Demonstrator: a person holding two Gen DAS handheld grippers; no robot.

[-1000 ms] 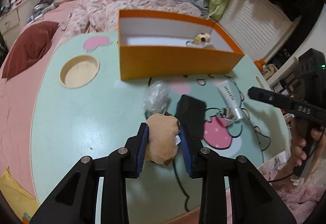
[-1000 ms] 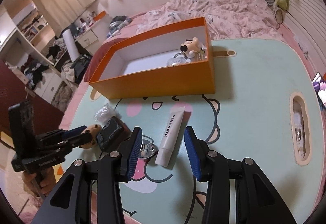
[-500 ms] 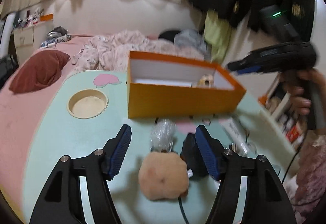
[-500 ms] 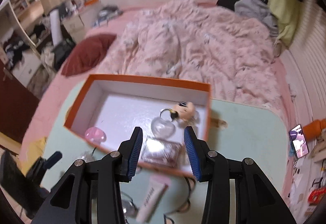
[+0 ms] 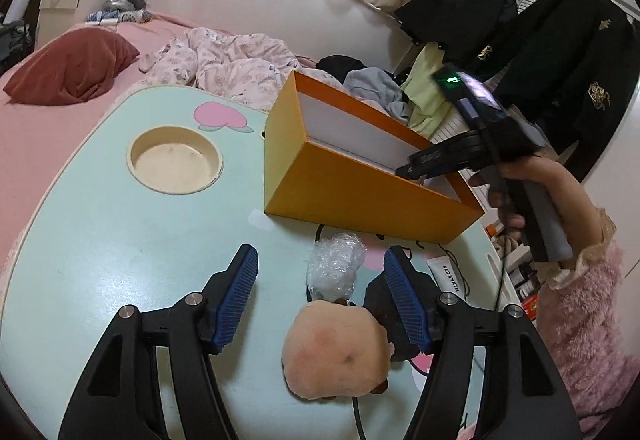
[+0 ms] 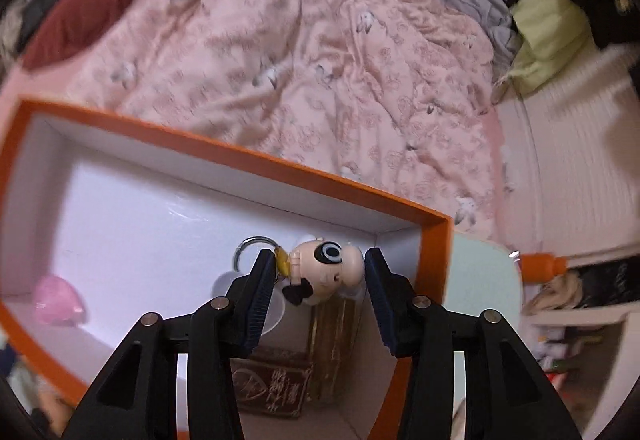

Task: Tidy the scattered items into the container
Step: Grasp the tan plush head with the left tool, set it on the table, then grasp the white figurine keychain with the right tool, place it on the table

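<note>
Left wrist view: a pale green table [image 5: 120, 240] holds an orange box [image 5: 360, 196] at its far side, standing close to the table's right edge. A hard knock from the right tongs [image 5: 412, 170], which reach over its rim, could push it off.

The left tongs [image 5: 320, 300] stand wide open, empty. A tan plush toy [image 5: 336, 352] lies on the table near the right pad, off-centre; closing now could pinch only its edge and drop it.

Beside the toy sit a black pouch [image 5: 376, 292], crumpled clear wrap [image 5: 334, 268] and a white tube [image 5: 448, 276], all still outside the box. A sloppy grab could snag the wrong one.

Right wrist view, blurred: the right tongs [image 6: 320, 272] point down into the box [image 6: 240, 156], jaws opening, nothing visibly gripped. A cartoon figure keyring [image 6: 324, 272] lies below them, with a brown packet [image 6: 276, 380] and a pink thing [image 6: 56, 298] inside. Closing here could lift the keyring back out.
</note>
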